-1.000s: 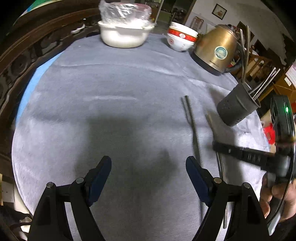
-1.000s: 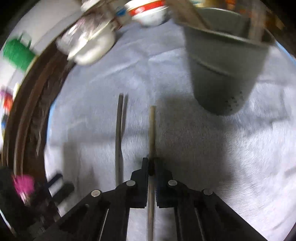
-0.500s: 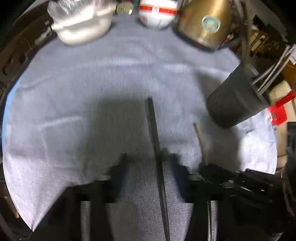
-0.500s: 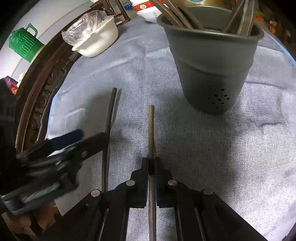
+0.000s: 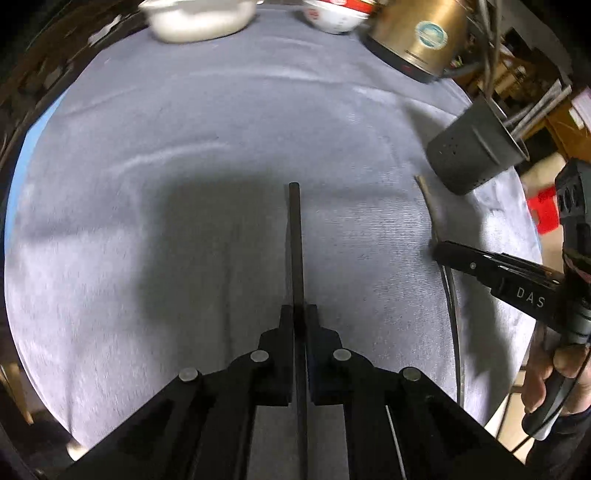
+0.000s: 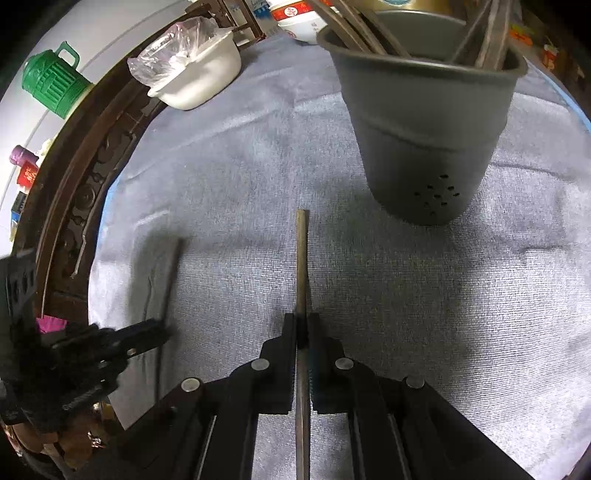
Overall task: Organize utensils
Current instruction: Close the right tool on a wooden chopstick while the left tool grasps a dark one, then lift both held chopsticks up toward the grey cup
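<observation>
A dark chopstick [image 5: 295,236] lies on the grey cloth and runs straight between the fingers of my left gripper [image 5: 299,314]. Its jaws are closing, and the pads press on the stick. My right gripper [image 6: 303,321] is shut on a brown chopstick [image 6: 302,258] that points toward the grey utensil holder [image 6: 424,129], which has several utensils standing in it. In the left wrist view the right gripper [image 5: 439,251] and the brown chopstick [image 5: 428,199] are at the right, below the holder [image 5: 476,155]. In the right wrist view the left gripper [image 6: 147,332] grips the dark chopstick [image 6: 171,277] at the left.
A brass kettle [image 5: 413,33], a red-and-white bowl [image 5: 332,18] and a white pot [image 6: 199,74] with a plastic bag stand at the table's far edge. A green jug [image 6: 51,81] sits beyond the carved wooden rim [image 6: 85,192]. A hand [image 5: 554,376] holds the right gripper's handle.
My left gripper swung right over the dark chopstick and went from wide open to closed on it. The right gripper stayed shut on the brown chopstick.
</observation>
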`<act>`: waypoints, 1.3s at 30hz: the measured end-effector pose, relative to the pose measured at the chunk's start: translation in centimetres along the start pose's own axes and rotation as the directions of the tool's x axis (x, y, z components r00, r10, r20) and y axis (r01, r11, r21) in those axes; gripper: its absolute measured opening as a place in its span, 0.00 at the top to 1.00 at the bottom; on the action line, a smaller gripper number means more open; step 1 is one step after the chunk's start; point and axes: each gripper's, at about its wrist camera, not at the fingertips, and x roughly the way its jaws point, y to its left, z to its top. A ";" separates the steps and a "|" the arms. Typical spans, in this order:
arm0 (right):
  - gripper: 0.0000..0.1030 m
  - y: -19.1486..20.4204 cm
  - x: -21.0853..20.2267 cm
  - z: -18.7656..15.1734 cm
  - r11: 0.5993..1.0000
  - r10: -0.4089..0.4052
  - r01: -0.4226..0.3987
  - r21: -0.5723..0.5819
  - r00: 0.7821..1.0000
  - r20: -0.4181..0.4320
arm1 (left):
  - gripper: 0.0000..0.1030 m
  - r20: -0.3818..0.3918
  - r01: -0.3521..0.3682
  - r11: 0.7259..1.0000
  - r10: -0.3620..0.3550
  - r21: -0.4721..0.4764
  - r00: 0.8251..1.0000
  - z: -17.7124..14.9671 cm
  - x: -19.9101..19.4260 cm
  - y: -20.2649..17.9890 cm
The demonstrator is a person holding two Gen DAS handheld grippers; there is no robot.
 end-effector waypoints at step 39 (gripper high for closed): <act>0.93 5.7 4.1 5.2 0.966 -0.213 0.174 -0.191 0.956 -0.204 | 0.94 -0.160 0.078 0.996 -0.082 -0.031 0.984 7.1 2.9 0.1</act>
